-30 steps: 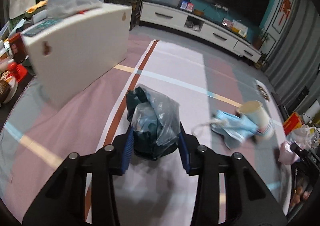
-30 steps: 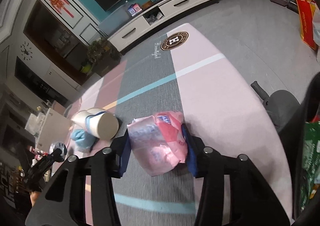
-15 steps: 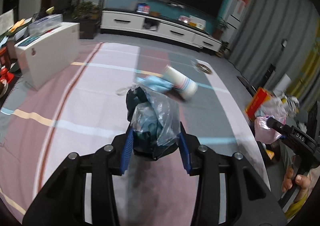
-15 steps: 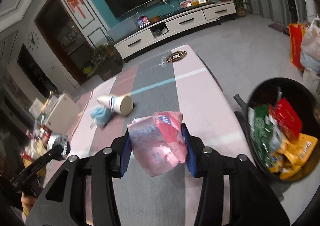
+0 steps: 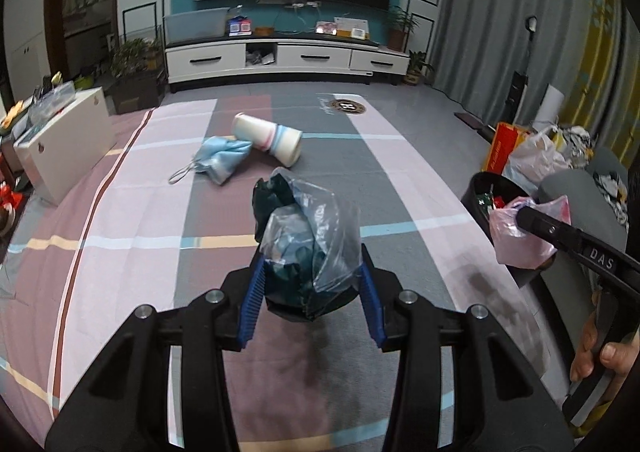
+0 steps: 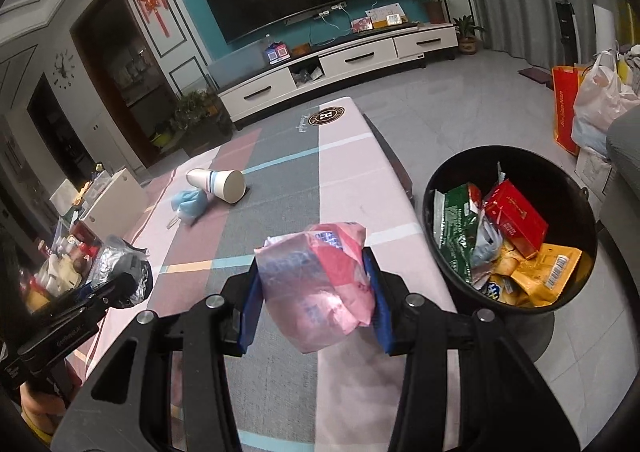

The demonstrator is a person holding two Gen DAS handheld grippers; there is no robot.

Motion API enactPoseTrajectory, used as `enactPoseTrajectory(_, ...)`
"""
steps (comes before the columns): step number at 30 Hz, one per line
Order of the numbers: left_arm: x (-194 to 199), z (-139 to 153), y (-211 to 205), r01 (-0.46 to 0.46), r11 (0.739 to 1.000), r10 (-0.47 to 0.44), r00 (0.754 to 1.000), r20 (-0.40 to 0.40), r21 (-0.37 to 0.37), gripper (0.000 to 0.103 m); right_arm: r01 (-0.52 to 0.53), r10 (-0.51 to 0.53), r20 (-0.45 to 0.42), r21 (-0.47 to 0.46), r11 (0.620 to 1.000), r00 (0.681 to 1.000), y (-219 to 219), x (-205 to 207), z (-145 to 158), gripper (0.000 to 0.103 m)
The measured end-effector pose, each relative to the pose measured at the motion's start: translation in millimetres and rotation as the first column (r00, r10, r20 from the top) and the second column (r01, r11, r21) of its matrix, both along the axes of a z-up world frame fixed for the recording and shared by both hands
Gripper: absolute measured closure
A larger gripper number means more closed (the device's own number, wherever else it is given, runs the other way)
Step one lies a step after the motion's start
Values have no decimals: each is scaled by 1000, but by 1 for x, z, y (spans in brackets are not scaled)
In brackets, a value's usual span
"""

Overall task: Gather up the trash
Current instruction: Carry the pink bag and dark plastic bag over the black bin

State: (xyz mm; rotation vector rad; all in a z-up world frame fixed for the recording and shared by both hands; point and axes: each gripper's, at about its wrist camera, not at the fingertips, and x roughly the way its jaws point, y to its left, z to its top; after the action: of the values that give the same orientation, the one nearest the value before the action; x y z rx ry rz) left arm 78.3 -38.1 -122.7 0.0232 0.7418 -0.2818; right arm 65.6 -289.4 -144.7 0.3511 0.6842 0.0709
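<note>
1. Left wrist view: left gripper [image 5: 311, 286] was clenched on a clear plastic bag [image 5: 316, 236] stuffed w/ dark green trash, both blue pads pressed into its sides, bundle lifted off the table.
2. Right wrist view: right gripper [image 6: 315, 298] gripped a crumpled pink wrapper [image 6: 320, 284], pads tight on both flanks, held above the table edge.
3. Key relation: black trash bin [image 6: 508, 228] sat on the floor just off the table's right edge, to the right & slightly ahead of the right gripper. It was part full w/ snack packets.
4. From the left view the bin [image 5: 486, 188] lay well off to the right, w/ the right gripper [image 5: 528, 218] and its pink load already over the rim. So the right hand was nearer; the left had most of the table width to cross.
5. Judgement: next move prob. a rightward carry, then let go over the bin opening; right should drop first so the two don't crowd.
6. Not yet collected on the striped tablecloth [image 5: 120, 244]: paper cup [image 5: 268, 138] on its side, mouth toward the near right, and a blue face mask [image 5: 220, 160] touching it on the left, both beyond the grippers.
</note>
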Motion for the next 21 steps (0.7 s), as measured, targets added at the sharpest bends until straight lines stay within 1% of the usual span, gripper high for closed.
enactPoseTrajectory(2, -4, 2, -10, 13, 1000, -14, 1000, 17, 24, 58, 6, -6, 4, -2, 1000, 1000, -5, -3, 0, 57)
enactPoseTrajectory(7, -8, 5, -30, 46, 997, -47, 998, 30, 57, 58, 25, -26, 5, 12, 1000, 1000, -21, -12, -2, 56)
enactPoseTrajectory(14, -11, 8, -51, 88, 992, -92, 995, 43, 87, 58, 47, -47, 17, 24, 999, 999, -36, -20, -1, 56)
enactPoseTrajectory(21, -10, 10, -76, 135, 985, -140, 989, 39, 110, 58, 85, -86, 25, 41, 996, 996, -56, -27, -1, 56)
